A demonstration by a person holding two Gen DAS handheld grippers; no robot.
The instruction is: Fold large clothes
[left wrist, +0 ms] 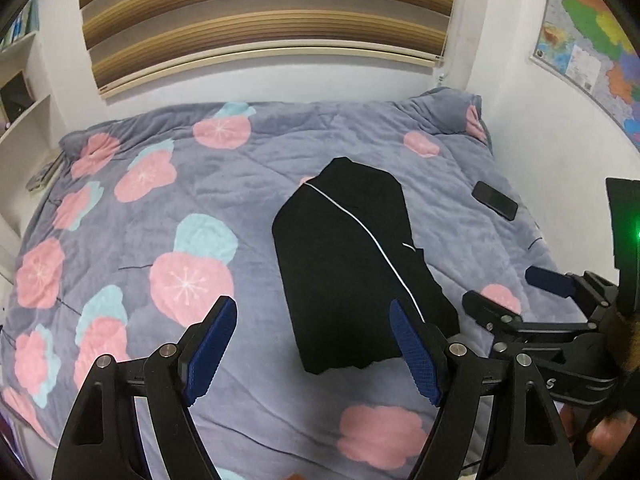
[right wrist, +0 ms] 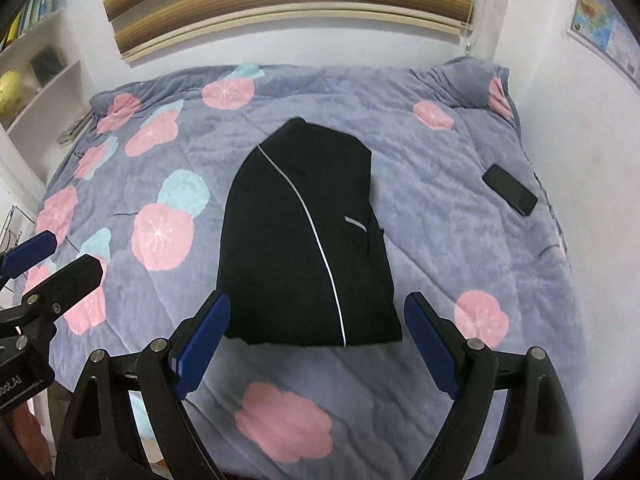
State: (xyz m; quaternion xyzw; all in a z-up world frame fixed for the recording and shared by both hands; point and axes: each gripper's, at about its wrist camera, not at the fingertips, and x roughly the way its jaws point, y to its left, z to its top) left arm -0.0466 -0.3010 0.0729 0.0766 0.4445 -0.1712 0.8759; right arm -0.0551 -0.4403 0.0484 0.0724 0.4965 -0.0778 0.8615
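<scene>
A black garment (left wrist: 352, 260) with a thin white stripe lies folded into a narrow shape on the grey flowered quilt (left wrist: 248, 208). It also shows in the right wrist view (right wrist: 304, 240). My left gripper (left wrist: 312, 344) is open and empty, held above the quilt near the garment's near edge. My right gripper (right wrist: 316, 332) is open and empty, just in front of the garment's near edge. The right gripper also shows at the right of the left wrist view (left wrist: 516, 292), and the left gripper at the left of the right wrist view (right wrist: 60, 256).
A black phone (left wrist: 495, 200) lies on the quilt right of the garment, also in the right wrist view (right wrist: 510, 189). White shelves (right wrist: 44, 80) stand at the left. A striped blind (left wrist: 264, 20) hangs behind the bed. A map (left wrist: 592, 48) is on the right wall.
</scene>
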